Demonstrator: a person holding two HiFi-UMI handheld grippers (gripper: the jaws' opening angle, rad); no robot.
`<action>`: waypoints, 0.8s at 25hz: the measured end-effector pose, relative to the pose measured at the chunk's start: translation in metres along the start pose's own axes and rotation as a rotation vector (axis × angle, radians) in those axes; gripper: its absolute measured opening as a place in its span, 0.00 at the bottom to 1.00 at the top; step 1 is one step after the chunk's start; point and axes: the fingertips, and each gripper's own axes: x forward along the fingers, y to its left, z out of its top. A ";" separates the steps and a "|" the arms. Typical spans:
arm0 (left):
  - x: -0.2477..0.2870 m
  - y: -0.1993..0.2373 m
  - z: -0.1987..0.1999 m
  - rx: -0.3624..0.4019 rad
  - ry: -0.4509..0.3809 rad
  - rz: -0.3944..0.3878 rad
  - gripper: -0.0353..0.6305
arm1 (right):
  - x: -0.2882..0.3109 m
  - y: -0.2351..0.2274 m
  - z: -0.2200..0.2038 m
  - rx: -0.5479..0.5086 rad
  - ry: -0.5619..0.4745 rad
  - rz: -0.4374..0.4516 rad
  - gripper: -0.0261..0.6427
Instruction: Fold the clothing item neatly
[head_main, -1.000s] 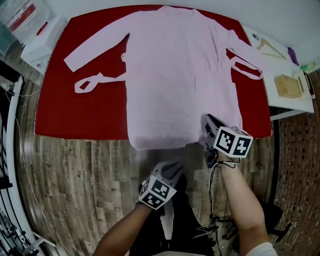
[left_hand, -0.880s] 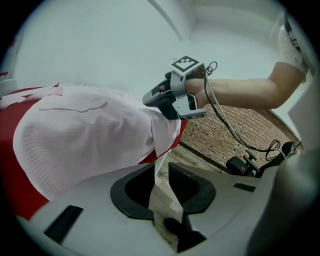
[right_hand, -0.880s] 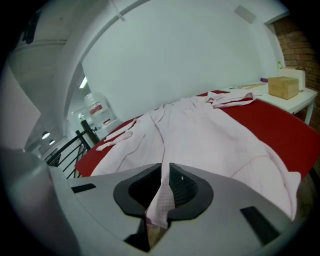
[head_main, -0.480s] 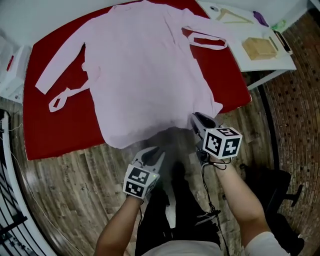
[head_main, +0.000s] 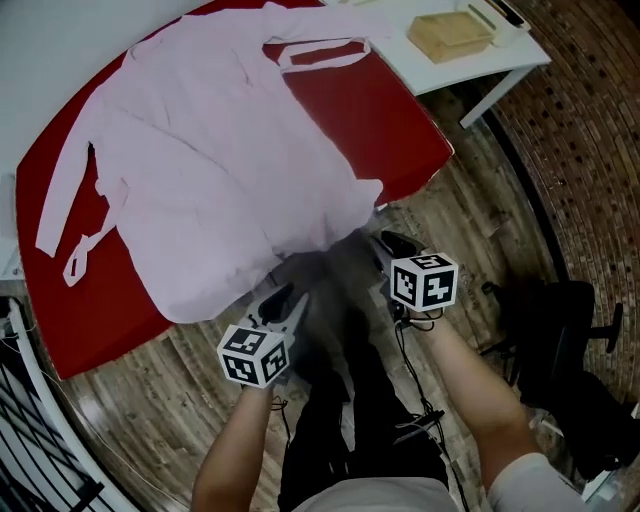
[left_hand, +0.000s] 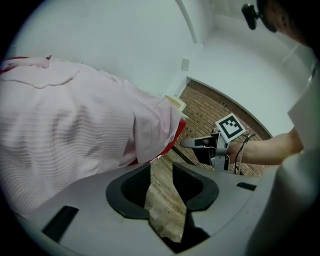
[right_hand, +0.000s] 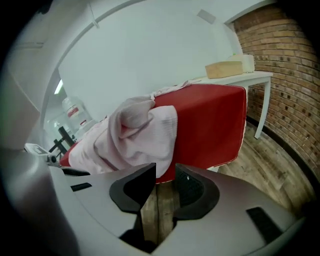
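A pale pink robe (head_main: 220, 170) lies spread on the red table (head_main: 390, 120), with its hem hanging over the near edge. Its near right hem corner (right_hand: 145, 130) is bunched up. My left gripper (head_main: 283, 298) is just below the hem and off the cloth. It is open, the jaws have just been opening, and only floor shows between them in the left gripper view (left_hand: 161, 172). My right gripper (head_main: 383, 245) sits under the bunched corner. It too is open and has just been opening, with nothing between its jaws (right_hand: 162, 182).
A belt loop (head_main: 320, 55) lies on the robe's far right and another (head_main: 85, 250) at its left. A white side table (head_main: 480, 70) with a wooden box (head_main: 450, 35) stands beyond the red table. A black chair (head_main: 560, 320) stands at the right on the wood floor.
The head view has swung, so the table now lies diagonally. Both grippers have drawn back from the hem. The right gripper's jaws, earlier at the hem corner, now stand apart and off the cloth.
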 end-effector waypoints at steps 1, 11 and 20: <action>0.005 -0.001 0.001 -0.010 -0.003 -0.001 0.23 | 0.001 -0.008 0.003 -0.038 -0.003 -0.012 0.19; 0.045 -0.008 0.009 -0.030 0.023 -0.022 0.23 | -0.008 -0.010 0.093 -0.293 -0.235 0.084 0.19; 0.052 -0.001 0.007 -0.065 0.032 -0.016 0.23 | 0.006 0.013 0.081 -0.445 -0.153 0.148 0.11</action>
